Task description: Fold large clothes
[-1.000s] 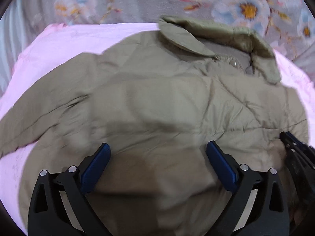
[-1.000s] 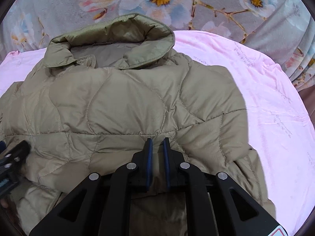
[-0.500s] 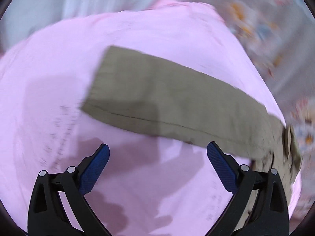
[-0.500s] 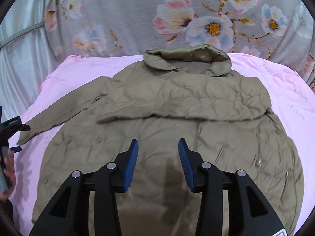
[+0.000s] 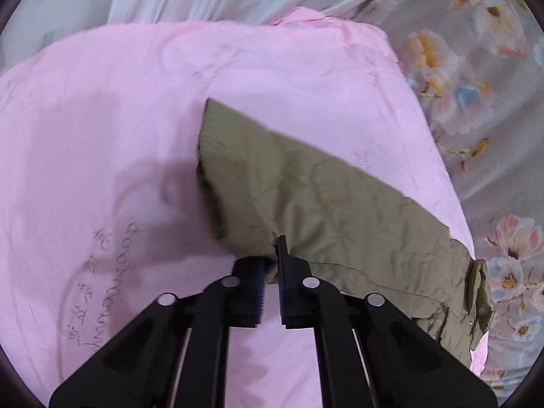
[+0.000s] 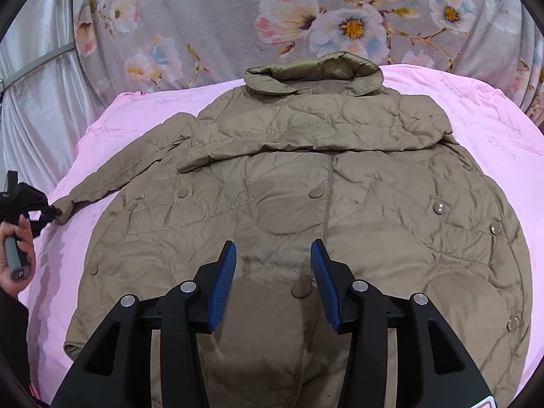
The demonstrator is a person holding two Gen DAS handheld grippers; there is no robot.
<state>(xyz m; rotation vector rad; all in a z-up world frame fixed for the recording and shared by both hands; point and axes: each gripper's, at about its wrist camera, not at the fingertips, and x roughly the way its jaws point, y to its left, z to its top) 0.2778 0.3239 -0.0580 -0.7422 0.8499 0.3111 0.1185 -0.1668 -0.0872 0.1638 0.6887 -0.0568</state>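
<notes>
Now: olive quilted jacket (image 6: 306, 204) spread front-up on pink sheet (image 6: 493, 129), collar toward floral fabric (image 6: 221, 17). L gripper (image 5: 270, 265) clamped on sleeve cuff (image 5: 244, 183) at jacket's outstretched arm. R gripper (image 6: 273, 282) half-open above lower front, holding nothing.

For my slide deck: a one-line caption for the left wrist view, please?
Left gripper shut on the cuff end of the olive jacket's sleeve, stretched across the pink sheet.
</notes>
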